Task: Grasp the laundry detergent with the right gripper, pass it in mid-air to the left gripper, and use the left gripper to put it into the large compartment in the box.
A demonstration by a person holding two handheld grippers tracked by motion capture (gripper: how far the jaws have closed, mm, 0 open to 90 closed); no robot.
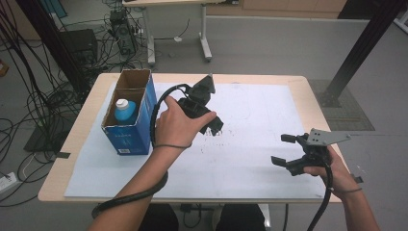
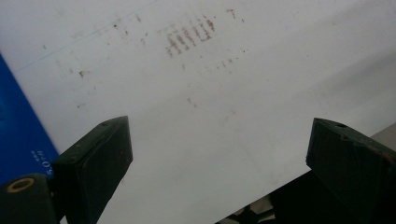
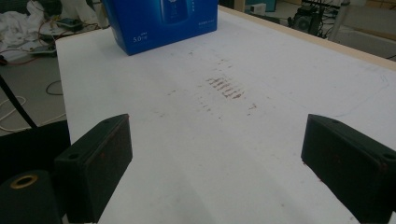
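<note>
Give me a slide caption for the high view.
Two open grippers, left and right, over a white sheet beside a blue box holding a bottle.

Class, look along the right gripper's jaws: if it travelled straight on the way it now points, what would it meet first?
The right gripper, jaws open, looks low across the white sheet. The path over the brown smudges looks free; the blue box stands at the far end, slightly to the left, so probably that, though depth is uncertain.
</note>
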